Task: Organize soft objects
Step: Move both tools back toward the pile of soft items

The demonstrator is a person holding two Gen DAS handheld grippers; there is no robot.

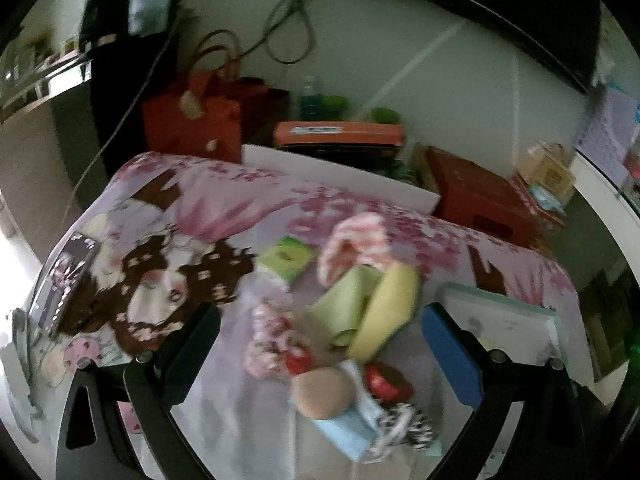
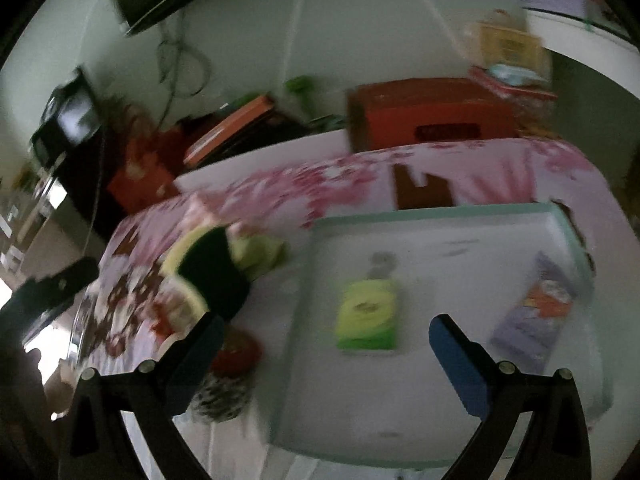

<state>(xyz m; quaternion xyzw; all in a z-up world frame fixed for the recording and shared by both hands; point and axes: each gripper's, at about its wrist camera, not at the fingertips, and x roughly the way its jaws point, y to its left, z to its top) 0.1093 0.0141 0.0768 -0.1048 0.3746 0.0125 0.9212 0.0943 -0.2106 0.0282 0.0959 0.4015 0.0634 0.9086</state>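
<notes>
Soft toys (image 1: 360, 312) lie heaped on the pink cloth (image 1: 208, 200), with the left gripper (image 1: 320, 332) spread wide above them, holding nothing. Rightward, the right gripper (image 2: 326, 344) gapes empty over a pale tray (image 2: 440, 216) carrying a green packet (image 2: 368, 316).

I cannot read any text in both views, because they are blurred. The green packet (image 2: 367, 316) in the tray (image 2: 440, 216) and the orange box (image 1: 338, 132) carry labels, but I see no clear letters.
</notes>
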